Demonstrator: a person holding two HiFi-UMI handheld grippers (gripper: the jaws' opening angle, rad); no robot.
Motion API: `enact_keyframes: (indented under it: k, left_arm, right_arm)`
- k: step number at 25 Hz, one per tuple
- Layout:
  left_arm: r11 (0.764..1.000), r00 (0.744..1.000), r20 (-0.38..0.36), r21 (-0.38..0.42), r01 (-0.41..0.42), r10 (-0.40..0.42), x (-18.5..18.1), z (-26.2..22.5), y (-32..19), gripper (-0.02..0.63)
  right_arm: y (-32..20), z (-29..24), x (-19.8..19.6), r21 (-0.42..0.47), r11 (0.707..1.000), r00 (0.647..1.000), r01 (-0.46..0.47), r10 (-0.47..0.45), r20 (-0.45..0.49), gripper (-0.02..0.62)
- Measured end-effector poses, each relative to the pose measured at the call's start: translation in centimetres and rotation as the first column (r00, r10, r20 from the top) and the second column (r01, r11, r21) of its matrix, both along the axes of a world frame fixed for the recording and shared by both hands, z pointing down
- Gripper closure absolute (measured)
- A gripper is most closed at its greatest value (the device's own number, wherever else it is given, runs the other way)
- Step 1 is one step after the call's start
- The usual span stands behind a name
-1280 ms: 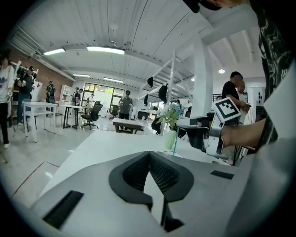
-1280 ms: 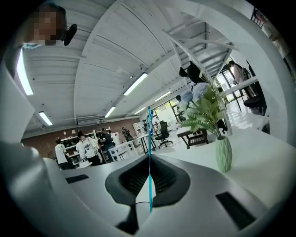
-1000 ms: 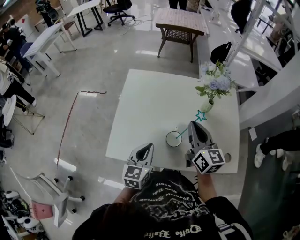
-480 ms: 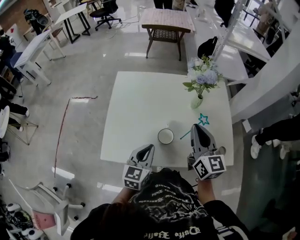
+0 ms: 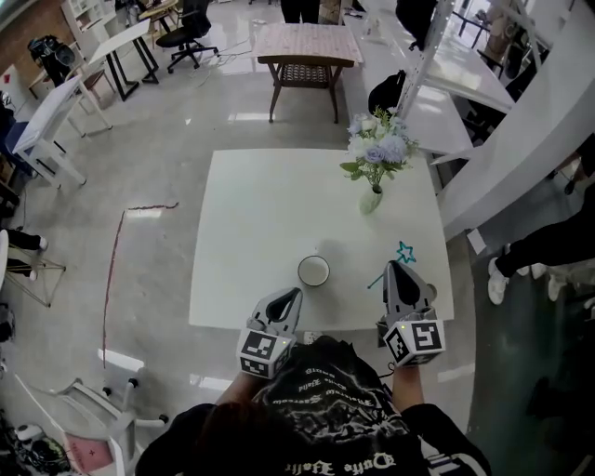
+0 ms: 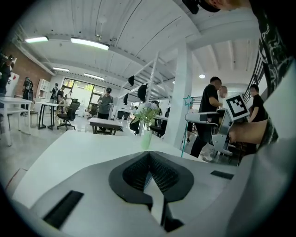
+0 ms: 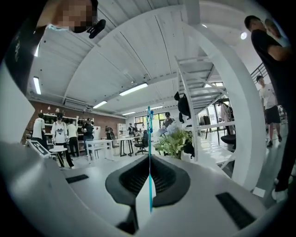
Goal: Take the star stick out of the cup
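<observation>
Right gripper [image 5: 394,269] has its jaws pressed together on the star stick [image 5: 402,255], pinching the thin teal shaft partway along. In the right gripper view the shaft runs straight up between the dark ribbed pads [image 7: 134,178], with a short end poking out below them. Seen from above, the star end points away from the person, over the table's near right corner, and the plain end sticks out to the left of the jaws. The stick is out of the cup [image 5: 313,271] and well apart from it, touching nothing but the jaws.

The cup, white and round, stands upright on the table [image 5: 260,204] close to the near edge, about halfway along it, its open mouth showing white inside. Left gripper [image 5: 294,294] hangs over that same near edge, near the cup and a little left of it, jaws together with nothing between them. The left gripper view shows the right gripper off to one side, with the star up above it.

Farther back than the cup, toward the right edge, a small pale green vase [image 5: 371,199] stands upright with white and lilac flowers [image 5: 376,149]. Beyond the far edge a wooden table [image 5: 299,42] sits on the shiny grey floor [image 5: 167,167], with white desks [image 5: 56,121] and office chairs [image 5: 191,23] off to the left. A few people [image 7: 60,132] stand about the room, and a white staircase [image 7: 199,92] rises on the right.
</observation>
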State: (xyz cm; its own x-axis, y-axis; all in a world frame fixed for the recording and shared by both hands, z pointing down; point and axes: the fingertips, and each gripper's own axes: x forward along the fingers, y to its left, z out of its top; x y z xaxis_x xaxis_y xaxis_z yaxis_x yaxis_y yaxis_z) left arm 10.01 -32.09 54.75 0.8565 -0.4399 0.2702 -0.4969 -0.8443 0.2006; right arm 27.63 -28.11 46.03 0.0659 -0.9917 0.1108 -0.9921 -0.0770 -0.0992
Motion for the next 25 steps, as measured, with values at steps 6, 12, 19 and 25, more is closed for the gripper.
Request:
enact_keyframes:
  k: [6, 12, 19, 25]
  left_arm:
    - [1.0, 1.0, 0.001, 0.012, -0.008, 0.008, 0.5, -0.3, 0.4, 0.586]
    - [1.0, 1.0, 0.002, 0.007, -0.009, 0.009, 0.9, -0.1, 0.7, 0.586]
    - [1.0, 1.0, 0.004, -0.011, 0.005, -0.005, 0.7, 0.1, 0.6, 0.586]
    - [0.999, 1.0, -0.001, -0.018, 0.027, -0.027, 1.0, 0.2, 0.4, 0.586]
  right_arm:
    - [1.8, 3.1, -0.2, -0.053, 0.998, 0.999, -0.024, 0.026, 0.031, 0.584]
    - [3.0, 4.8, -0.5, -0.099, 0.995, 1.0, -0.019, 0.021, 0.013, 0.584]
    - [2.9, 5.2, -0.8, -0.125, 0.992, 1.0, -0.002, 0.002, -0.002, 0.584]
    - [2.8, 5.7, -0.6, -0.144, 0.989, 1.0, 0.017, -0.019, -0.01, 0.584]
